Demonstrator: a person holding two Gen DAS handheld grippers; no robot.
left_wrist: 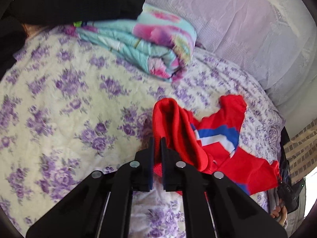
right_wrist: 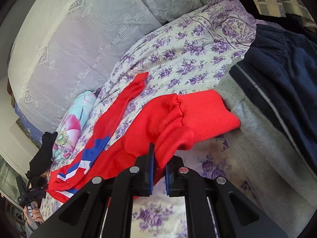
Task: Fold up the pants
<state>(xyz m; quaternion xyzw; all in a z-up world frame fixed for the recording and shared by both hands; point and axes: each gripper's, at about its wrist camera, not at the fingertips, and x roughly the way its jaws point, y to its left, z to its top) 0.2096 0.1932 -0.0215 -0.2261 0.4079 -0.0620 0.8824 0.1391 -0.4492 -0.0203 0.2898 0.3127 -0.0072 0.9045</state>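
Red pants (left_wrist: 218, 144) lie on the floral bedspread (left_wrist: 59, 99), and in the left wrist view my left gripper (left_wrist: 158, 150) is pinched on one red edge, which looks like the ribbed waistband or a cuff; I can't tell which. Cloth runs up between the jaws and bulges above them, and the rest of the pants trails off to the right of my fingers, blue-white stripe included. A rolled quilt (left_wrist: 150, 45) sits well beyond, clear of the pants. In the right wrist view my right gripper (right_wrist: 158, 156) is nipped narrow on a fold of red cloth just behind the ribbed band (right_wrist: 208, 113), which sticks out up and right of the jaws. From here the pants' long axis runs down-left toward the stripe (right_wrist: 95, 150), with one leg (right_wrist: 126, 95) splayed upward across the bedspread. A navy garment (right_wrist: 287, 69) lies to the right, apart. My guess is both hands hold opposite ends, so the coming fold turns on bringing these ends together along that axis; the loose leg may drag.
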